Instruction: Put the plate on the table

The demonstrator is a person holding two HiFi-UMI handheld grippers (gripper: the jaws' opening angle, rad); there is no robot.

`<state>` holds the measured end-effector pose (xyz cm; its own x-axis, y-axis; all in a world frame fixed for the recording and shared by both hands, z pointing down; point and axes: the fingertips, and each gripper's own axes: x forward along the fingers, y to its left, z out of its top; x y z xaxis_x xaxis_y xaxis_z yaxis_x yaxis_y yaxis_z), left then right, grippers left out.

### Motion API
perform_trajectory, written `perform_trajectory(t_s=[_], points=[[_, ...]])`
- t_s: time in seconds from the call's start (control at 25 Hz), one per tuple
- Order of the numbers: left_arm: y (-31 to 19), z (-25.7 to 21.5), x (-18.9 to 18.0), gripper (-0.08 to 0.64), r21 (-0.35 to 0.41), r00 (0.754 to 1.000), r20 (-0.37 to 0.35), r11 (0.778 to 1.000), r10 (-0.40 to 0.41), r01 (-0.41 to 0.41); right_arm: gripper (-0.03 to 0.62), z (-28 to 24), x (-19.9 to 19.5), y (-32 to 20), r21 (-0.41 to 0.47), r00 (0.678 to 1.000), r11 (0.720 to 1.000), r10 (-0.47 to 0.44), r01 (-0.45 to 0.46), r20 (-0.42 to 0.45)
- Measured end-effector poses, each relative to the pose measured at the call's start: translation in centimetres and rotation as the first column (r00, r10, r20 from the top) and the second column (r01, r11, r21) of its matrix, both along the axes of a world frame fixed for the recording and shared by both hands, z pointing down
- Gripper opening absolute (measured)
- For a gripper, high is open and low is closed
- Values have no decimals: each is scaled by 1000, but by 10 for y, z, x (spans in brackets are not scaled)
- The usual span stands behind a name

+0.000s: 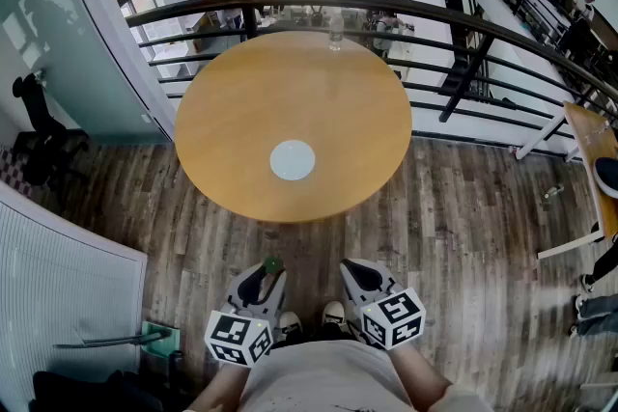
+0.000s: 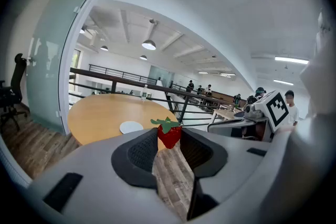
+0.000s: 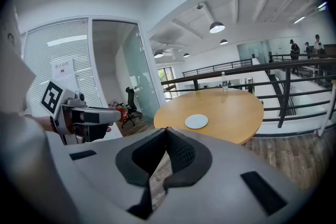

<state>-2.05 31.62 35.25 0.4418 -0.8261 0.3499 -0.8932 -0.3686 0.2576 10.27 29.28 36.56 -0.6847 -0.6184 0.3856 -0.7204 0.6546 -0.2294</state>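
A small white plate (image 1: 292, 160) lies on the round wooden table (image 1: 241, 101), toward its near edge. The plate (image 2: 130, 126) shows again in the left gripper view and, as the plate (image 3: 196, 121), in the right gripper view. Both grippers hang low in front of the person, short of the table and over the floor. My left gripper (image 1: 271, 269) is shut on a red strawberry (image 2: 169, 134) with a green top, pinched at the jaw tips. My right gripper (image 1: 351, 268) is shut, its tips (image 3: 167, 130) touching with nothing between them.
A clear water bottle (image 1: 335, 32) stands at the table's far edge, by a dark railing (image 1: 463, 24) over a lower floor. Wood-plank floor (image 1: 454, 236) surrounds the table. Another table (image 1: 591, 150) stands at the right, a black office chair (image 1: 39, 130) at the left.
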Motion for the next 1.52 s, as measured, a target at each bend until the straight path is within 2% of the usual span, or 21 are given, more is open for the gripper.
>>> perform_trajectory(t_s=[0.52,0.72,1.28,1.52], points=[[-3,-3,-10,147,4,1000,-2,1000,4,-4,24,-5,-12,-2,9,1000,1000,-18,18,-11],[0,-3,-15,147,0,1000,-6,1000,18,-18,25,-10,-17,-1,49,1000,999,-4,5,-23],[7,-8,-61,147,34,996,-2,996,86,-86,25,-17,-46,2,51,994,994,102,-101,-23],[5,-7,-75,147,49,995,-11,994,100,-99,25,-13,-62,8,56,994,993,109,-107,-26]])
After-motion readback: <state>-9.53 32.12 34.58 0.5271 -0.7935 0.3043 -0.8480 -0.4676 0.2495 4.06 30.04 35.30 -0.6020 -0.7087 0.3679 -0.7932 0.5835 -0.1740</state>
